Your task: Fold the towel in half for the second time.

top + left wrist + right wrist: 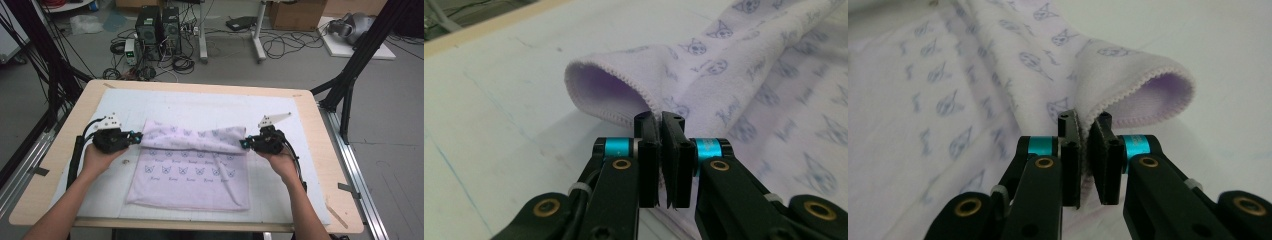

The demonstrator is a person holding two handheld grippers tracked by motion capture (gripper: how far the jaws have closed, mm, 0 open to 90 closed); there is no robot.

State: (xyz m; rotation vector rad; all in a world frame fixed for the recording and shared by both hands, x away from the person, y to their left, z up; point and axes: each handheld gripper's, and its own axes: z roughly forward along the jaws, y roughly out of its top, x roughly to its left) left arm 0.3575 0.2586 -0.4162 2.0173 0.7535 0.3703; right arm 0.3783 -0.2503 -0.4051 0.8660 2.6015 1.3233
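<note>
A pale lilac towel (192,170) printed with small blue butterflies lies on the white mat, its far edge lifted and curled toward me. My left gripper (136,137) is shut on the towel's far left corner (624,95), whose hem rolls over above the pads. My right gripper (244,144) is shut on the far right corner (1143,95) in the same way. Both corners hang a little above the mat, and the fabric between them sags into a fold across the towel's upper part. A hand holds each gripper from below.
The white mat (200,107) covers a light wooden table (325,165). Black frame posts (357,60) stand at the right and left. Computer towers (157,27) and cables lie on the floor beyond the far edge.
</note>
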